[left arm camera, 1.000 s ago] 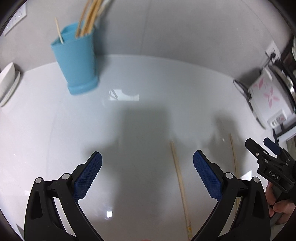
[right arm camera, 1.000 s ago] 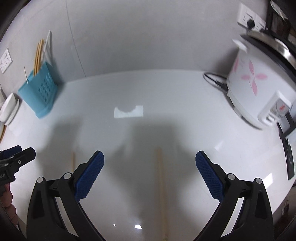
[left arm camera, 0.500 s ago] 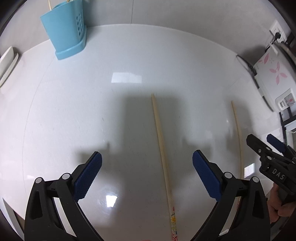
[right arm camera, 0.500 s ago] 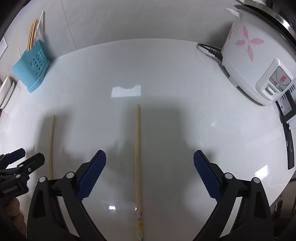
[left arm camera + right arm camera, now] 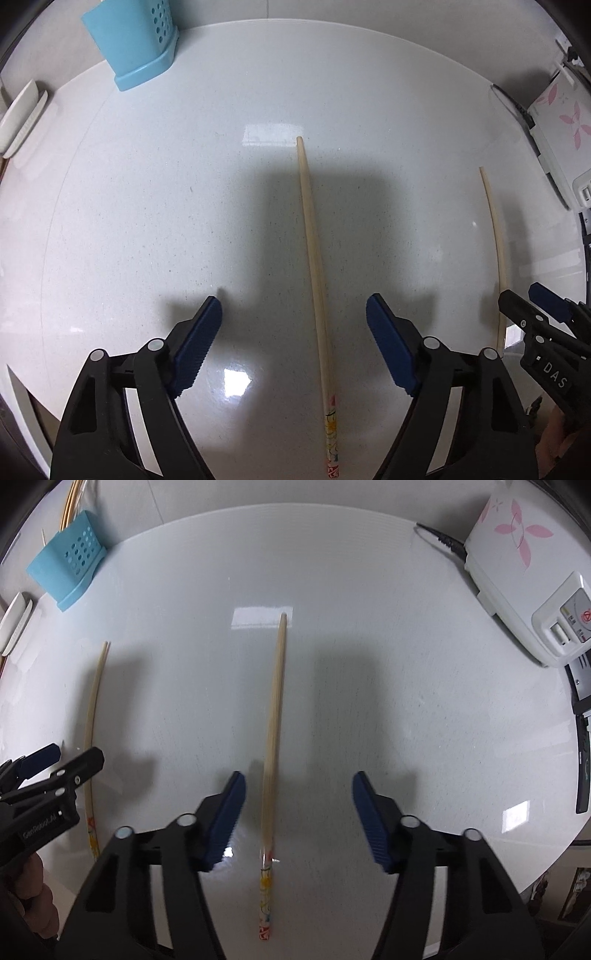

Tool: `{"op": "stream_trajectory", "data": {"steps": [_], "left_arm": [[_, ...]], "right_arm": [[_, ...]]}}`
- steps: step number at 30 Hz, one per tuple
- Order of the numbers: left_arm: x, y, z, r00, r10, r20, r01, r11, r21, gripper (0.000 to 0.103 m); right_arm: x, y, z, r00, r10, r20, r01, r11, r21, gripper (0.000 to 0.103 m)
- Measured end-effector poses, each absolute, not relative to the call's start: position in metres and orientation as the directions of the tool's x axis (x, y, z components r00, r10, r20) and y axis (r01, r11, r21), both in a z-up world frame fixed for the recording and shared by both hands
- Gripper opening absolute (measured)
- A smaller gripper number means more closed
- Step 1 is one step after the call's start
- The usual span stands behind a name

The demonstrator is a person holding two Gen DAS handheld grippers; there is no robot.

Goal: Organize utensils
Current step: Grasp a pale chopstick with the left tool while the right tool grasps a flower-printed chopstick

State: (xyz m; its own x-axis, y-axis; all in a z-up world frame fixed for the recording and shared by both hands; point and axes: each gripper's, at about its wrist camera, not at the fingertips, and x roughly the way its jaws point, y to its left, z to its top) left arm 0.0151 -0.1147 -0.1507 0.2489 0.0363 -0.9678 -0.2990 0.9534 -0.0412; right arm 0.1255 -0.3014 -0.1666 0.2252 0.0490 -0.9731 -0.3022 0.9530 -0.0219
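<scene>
Two wooden chopsticks with patterned ends lie side by side, apart, on the white counter. My left gripper (image 5: 294, 314) is open low over the left chopstick (image 5: 314, 251), which lies between its jaws. My right gripper (image 5: 298, 788) is open low over the right chopstick (image 5: 273, 716), also between its jaws. The right chopstick also shows in the left wrist view (image 5: 496, 240), and the left chopstick in the right wrist view (image 5: 92, 716). A blue perforated utensil holder (image 5: 133, 40) stands at the far left against the wall and holds several chopsticks (image 5: 72, 502).
A white rice cooker (image 5: 517, 565) with pink flowers and a black cord (image 5: 439, 537) stands at the far right. A white dish (image 5: 22, 110) sits at the left edge. The counter's front edge runs just below both grippers.
Both grippers have tilted down and dropped closer to the counter. Each chopstick has come fully into view between its gripper's jaws. The jaws have narrowed a little but stay open.
</scene>
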Motion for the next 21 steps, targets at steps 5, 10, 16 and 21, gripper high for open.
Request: {"op": "stream_trajectory", "data": {"steps": [5,10,16,21], "left_arm": [[0.016,-0.121,-0.149,0.229,0.058,-0.972,-0.282,0.959,-0.009,0.054],[0.017,-0.121,-0.145,0.21,0.057,-0.976,-0.278,0.961,-0.003,0.023],[0.016,-0.114,-0.145,0.214,0.042,-0.976,-0.283,0.959,-0.021,0.007],[0.014,-0.108,-0.142,0.222,0.029,-0.975,-0.285,0.958,-0.036,0.007]], "right_arm": [[0.126,-0.294,-0.169,0.193,0.042,-0.98,-0.315,0.949,-0.021,0.03],[0.128,-0.287,-0.168,0.173,0.045,-0.984,-0.311,0.95,-0.012,0.021],[0.134,-0.283,-0.168,0.151,0.042,-0.988,-0.303,0.953,-0.006,0.006],[0.137,-0.279,-0.162,0.159,0.057,-0.986,-0.297,0.955,0.007,0.006]]}}
